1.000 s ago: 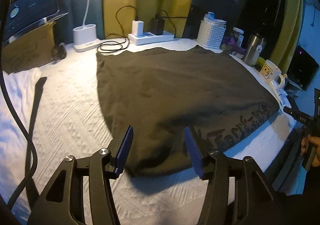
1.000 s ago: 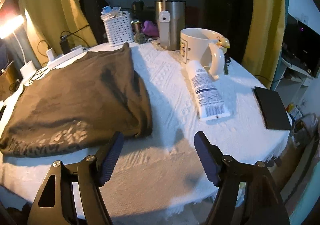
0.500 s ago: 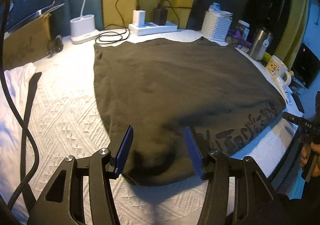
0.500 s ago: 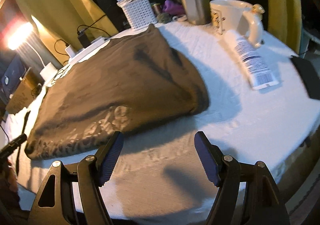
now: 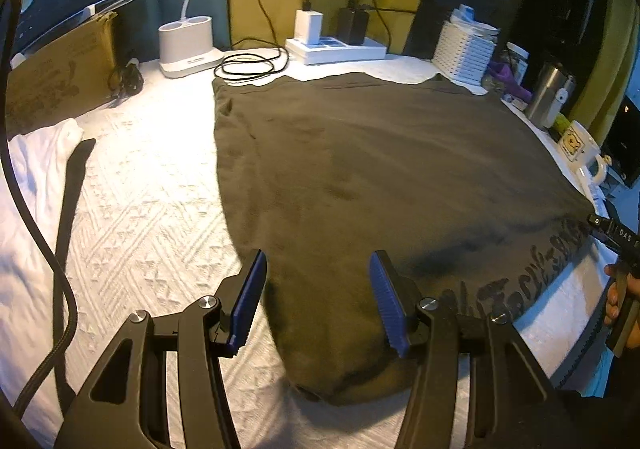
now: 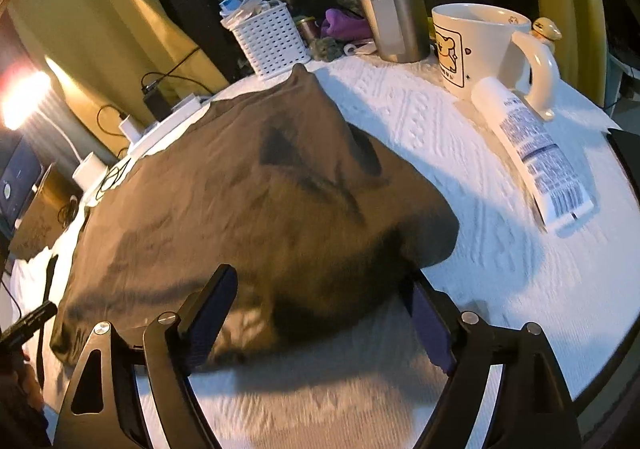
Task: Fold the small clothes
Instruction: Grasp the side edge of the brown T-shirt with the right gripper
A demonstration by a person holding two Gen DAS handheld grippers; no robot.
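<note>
Now both tongs have closed in on the dark olive cotton garment [image 5: 360,169], spread flat on the white quilted cover [image 5: 140,229]. Left gripper [image 5: 318,301] half-open over its near-left corner; right gripper [image 6: 324,319] opening wider astride the near-right corner. Neither grips yet; pinching seems next.

My finger pads [image 5: 251,291] are ridged blue on black frames. At twelve o'clock lies the dark olive-brown garment [image 5: 360,177], faded lettering along its hem, on a white tablecloth [image 5: 152,209] embossed with diamonds. At two o'clock stands a cream mug [image 6: 476,45] with a cartoon print, beside a steel tumbler [image 6: 390,1].
</note>
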